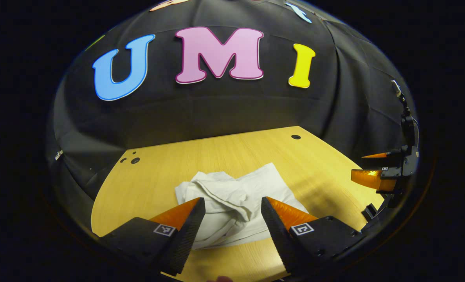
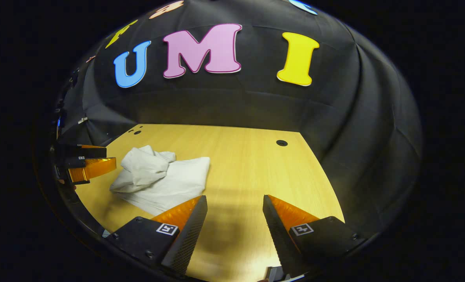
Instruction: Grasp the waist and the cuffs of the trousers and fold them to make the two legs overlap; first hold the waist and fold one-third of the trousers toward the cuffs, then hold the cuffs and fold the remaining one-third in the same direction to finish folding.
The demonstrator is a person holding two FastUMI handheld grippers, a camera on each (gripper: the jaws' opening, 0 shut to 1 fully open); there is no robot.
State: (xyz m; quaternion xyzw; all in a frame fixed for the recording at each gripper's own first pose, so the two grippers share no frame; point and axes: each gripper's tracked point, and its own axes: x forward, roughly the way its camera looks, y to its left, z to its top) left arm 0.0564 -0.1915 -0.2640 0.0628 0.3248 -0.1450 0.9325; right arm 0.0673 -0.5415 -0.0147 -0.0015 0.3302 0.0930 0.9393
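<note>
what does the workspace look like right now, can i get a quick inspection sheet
surface: wooden table, small round holes near its far edge
job's things: white trousers lying crumpled in a heap, not laid flat
clutter: nothing seen
grippers: left claw open above the trousers, holding nothing; right claw open over bare table, beside the trousers
cables: nothing seen
surroundings: black cloth wall behind and beside the table
</note>
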